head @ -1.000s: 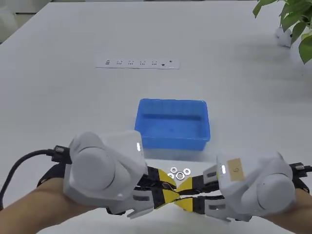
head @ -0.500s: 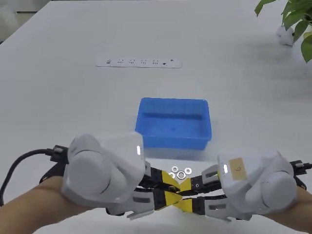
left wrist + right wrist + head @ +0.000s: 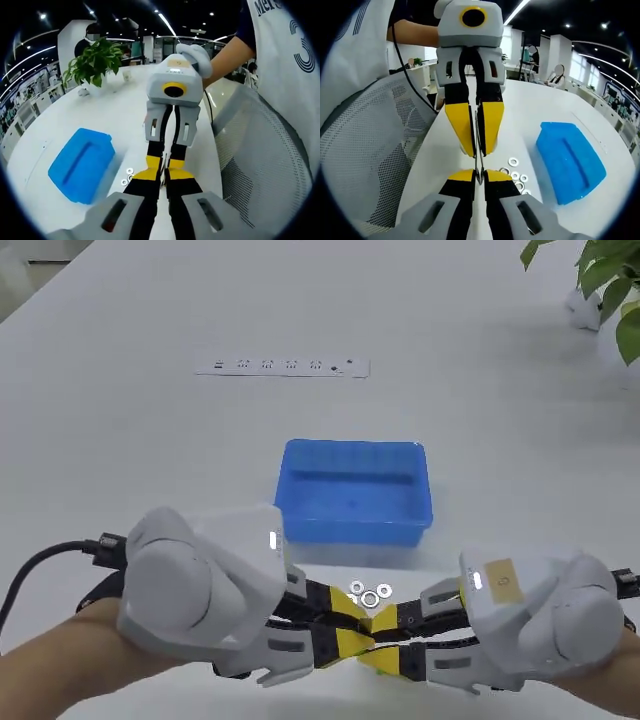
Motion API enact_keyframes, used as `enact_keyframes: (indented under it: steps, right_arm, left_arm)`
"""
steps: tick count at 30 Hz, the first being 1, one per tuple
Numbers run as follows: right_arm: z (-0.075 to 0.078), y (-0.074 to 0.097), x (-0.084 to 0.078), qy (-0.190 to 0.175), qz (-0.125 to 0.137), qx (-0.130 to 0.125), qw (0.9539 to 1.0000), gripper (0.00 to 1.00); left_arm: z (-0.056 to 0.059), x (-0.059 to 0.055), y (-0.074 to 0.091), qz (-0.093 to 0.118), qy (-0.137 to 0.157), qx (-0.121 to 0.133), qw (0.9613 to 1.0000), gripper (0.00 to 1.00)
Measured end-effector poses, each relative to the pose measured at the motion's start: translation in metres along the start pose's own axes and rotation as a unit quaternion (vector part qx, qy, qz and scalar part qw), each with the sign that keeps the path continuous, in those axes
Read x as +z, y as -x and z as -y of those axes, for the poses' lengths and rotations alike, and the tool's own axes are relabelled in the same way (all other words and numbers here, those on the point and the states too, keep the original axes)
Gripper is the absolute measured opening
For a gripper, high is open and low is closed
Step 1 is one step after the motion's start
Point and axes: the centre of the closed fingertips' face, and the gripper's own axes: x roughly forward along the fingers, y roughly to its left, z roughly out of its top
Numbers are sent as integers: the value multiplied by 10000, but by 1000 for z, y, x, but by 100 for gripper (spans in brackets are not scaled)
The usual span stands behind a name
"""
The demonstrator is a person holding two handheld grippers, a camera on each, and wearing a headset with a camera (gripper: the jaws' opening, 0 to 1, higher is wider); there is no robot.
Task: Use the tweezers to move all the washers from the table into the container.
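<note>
Pinching tweezers [image 3: 479, 161], both hand-held grippers [image 3: 162, 173] [image 3: 479, 176] are closed.

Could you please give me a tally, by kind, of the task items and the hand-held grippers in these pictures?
Washers: 4 made out in the head view, bunched; more may be hidden
Blue container: 1
Tweezers: 1
Hand-held grippers: 2, the left hand-held gripper and the right hand-held gripper
Total: 8
</note>
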Motion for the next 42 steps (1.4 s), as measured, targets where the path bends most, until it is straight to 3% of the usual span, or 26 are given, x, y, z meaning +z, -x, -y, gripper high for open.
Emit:
enact_keyframes:
  steps: [3,4,9,15,22,29,36,42]
  right_arm:
    - [0,0,0,-2,-22,-9,10000,8]
    - [0,0,0,-3,-33,-22,10000,8]
    - [0,-2,-1,-25,-147,-50,9999,11]
    - [-1,-3,10,169,-64,-24,9998,11]
    - [-2,-5,10,519,-273,14,9983,10]
    - [7,-9,19,629,-233,-94,9977,11]
    - [27,-16,24,633,-282,-377,9969,11]
    - [29,-21,20,578,-380,-366,9969,11]
  left_arm:
    - [1,1,0,-9,-88,25,10000,8]
    - [0,2,0,-6,-268,69,9996,8]
    - [2,1,1,100,-64,-1,9999,8]
    - [3,0,2,71,-89,-1,9999,8]
    - [3,-1,5,-60,-189,45,9998,8]
    - [-8,-3,16,-77,-150,202,9997,8]
    - [-27,-7,22,-86,-115,454,9989,8]
    - [-29,-10,19,-114,-59,433,9990,8]
